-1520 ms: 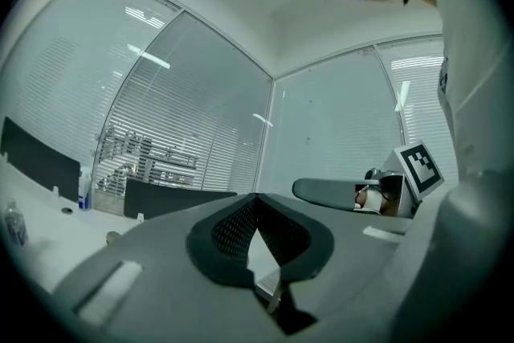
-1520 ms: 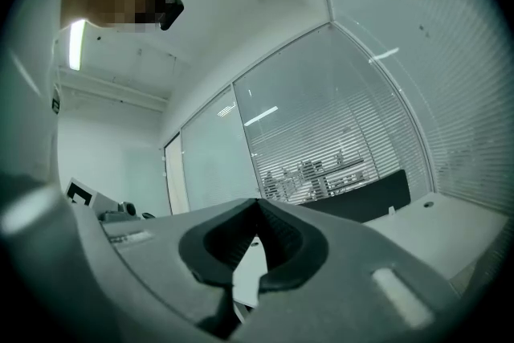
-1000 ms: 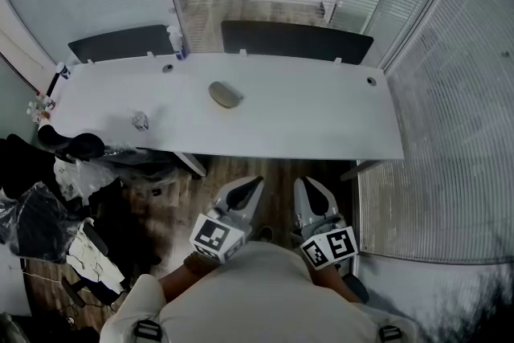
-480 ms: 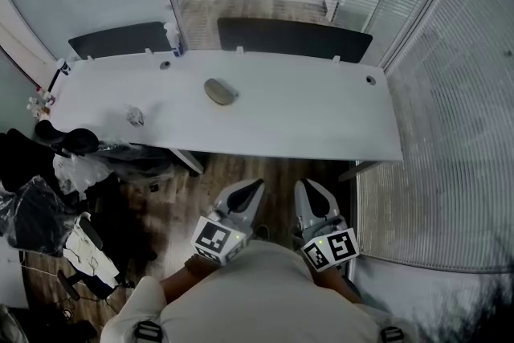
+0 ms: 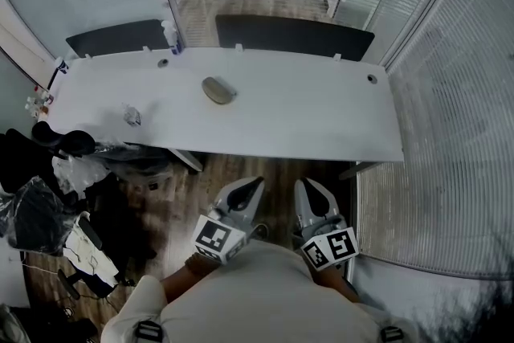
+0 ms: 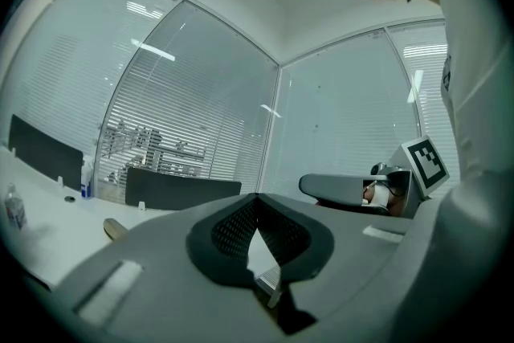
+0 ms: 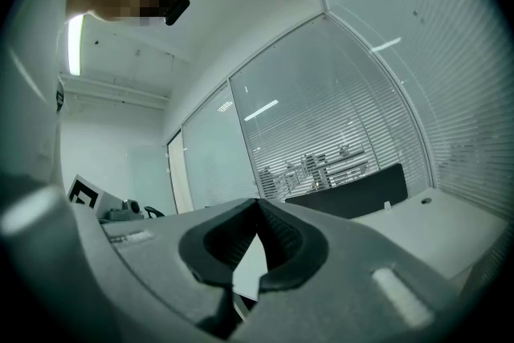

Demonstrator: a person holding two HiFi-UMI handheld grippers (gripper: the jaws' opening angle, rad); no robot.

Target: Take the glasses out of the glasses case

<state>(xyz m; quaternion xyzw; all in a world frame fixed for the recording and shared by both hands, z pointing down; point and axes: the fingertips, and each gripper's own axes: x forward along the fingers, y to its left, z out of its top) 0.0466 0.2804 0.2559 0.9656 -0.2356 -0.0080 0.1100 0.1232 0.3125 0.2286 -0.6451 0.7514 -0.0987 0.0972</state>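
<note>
A tan oval glasses case [image 5: 218,90] lies closed on the long white desk [image 5: 305,116], left of its middle; in the left gripper view the case [image 6: 115,228] shows low at the left. My left gripper [image 5: 255,184] and right gripper [image 5: 307,185] hang side by side in front of the desk's near edge, above the wooden floor and close to the person's body. Both point level toward the desk, well short of the case. Each has its jaws shut with nothing between them, as the left gripper [image 6: 257,198] and right gripper [image 7: 258,205] show in their own views.
A small clear object [image 5: 131,116] and a bottle [image 5: 170,36] stand on the desk's left part. Two dark panels [image 5: 293,34] rise behind the desk. Black bags and clutter [image 5: 48,197] fill the floor at the left. Glass walls with blinds [image 5: 450,132] close the right side.
The desk and case have slid slightly up and left in the head view. Both grippers keep their places near the body, jaws still shut.
</note>
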